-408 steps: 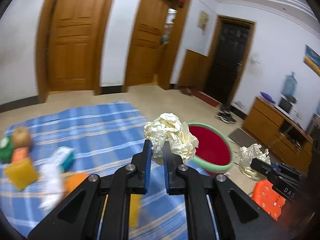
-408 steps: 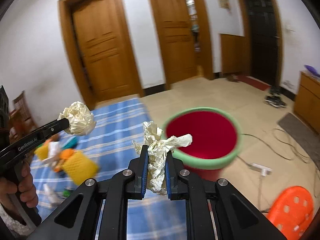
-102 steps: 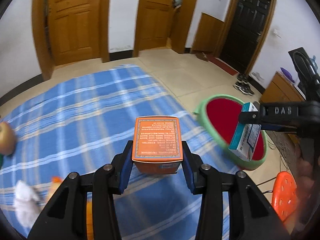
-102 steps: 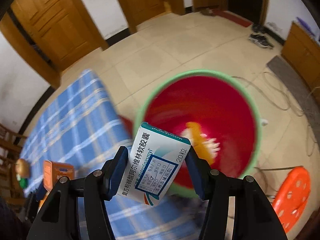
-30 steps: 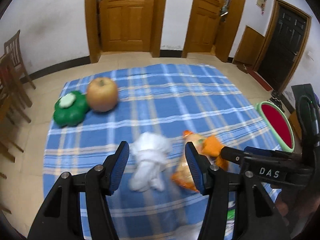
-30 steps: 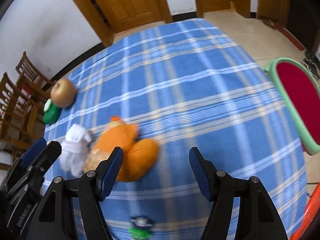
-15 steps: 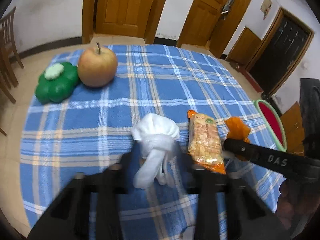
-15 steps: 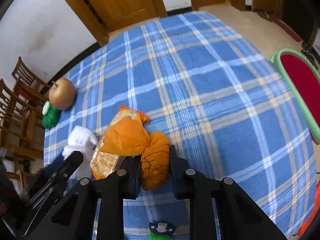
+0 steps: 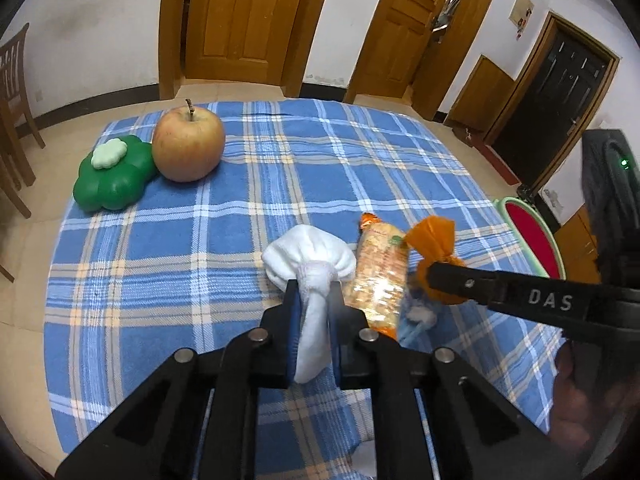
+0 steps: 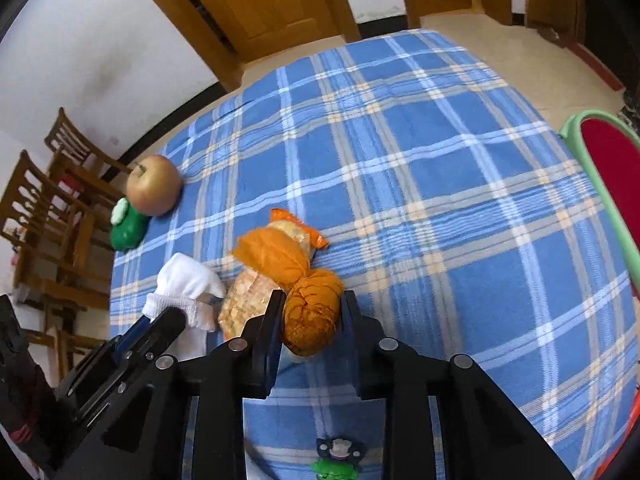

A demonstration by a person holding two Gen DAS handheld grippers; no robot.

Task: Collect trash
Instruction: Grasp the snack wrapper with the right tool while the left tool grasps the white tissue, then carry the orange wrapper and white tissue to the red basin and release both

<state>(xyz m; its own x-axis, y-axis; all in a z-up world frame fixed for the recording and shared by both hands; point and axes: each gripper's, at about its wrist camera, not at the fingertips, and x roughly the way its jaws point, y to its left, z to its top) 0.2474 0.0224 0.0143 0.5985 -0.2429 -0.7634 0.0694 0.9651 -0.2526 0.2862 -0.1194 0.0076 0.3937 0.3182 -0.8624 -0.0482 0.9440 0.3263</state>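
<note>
Left wrist view: the left gripper (image 9: 313, 304) has its jaws pinched tight on the narrow neck of a soft, light white sock (image 9: 310, 264) lying on the blue plaid blanket (image 9: 320, 168), left of a snack packet (image 9: 378, 276).

Right wrist view: the right gripper (image 10: 310, 312) has its jaws closed on the knotted bulb of an orange cloth bundle (image 10: 310, 312), squashy and light, near centre on the blanket; the red basin (image 10: 612, 168) sits far right.

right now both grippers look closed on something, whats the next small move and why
Probably lift both straight up off the blue plaid cloth. The left gripper is shut on the white sock and the right gripper pinches the orange bundle, yet both things seem to lie on the cloth beside the snack packet. Raising them clears the way to the red bin.
</note>
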